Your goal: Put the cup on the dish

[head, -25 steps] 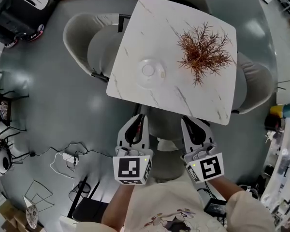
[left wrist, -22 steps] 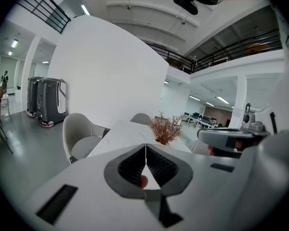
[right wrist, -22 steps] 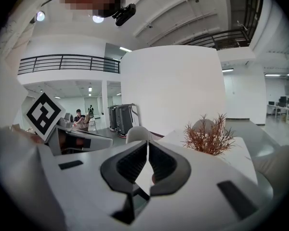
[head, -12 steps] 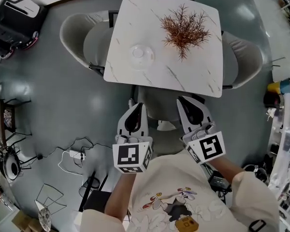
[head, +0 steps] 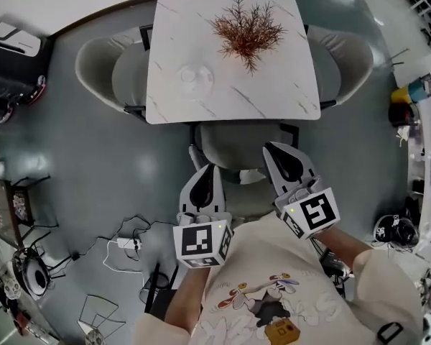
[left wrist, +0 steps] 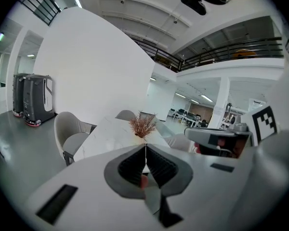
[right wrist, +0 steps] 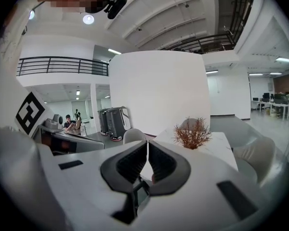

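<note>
Holding L gripper (head: 203,171) & R gripper (head: 274,151) side by side near chest, aimed at table (head: 273,92), tilted slightly down, both w/ jaws pressed together, empty. Well apart from cup (head: 194,72), sitting on dish (head: 195,91).

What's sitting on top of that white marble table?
On the table: a reddish dried plant and a pale round dish. Something clear seems to stand at the dish's middle, too small to be sure. The tabletop under the plant's twigs is covered.

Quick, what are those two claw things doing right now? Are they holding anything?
Left gripper: closed, jaws together, holding nothing.
Right gripper: closed, jaws together, holding nothing.
</note>
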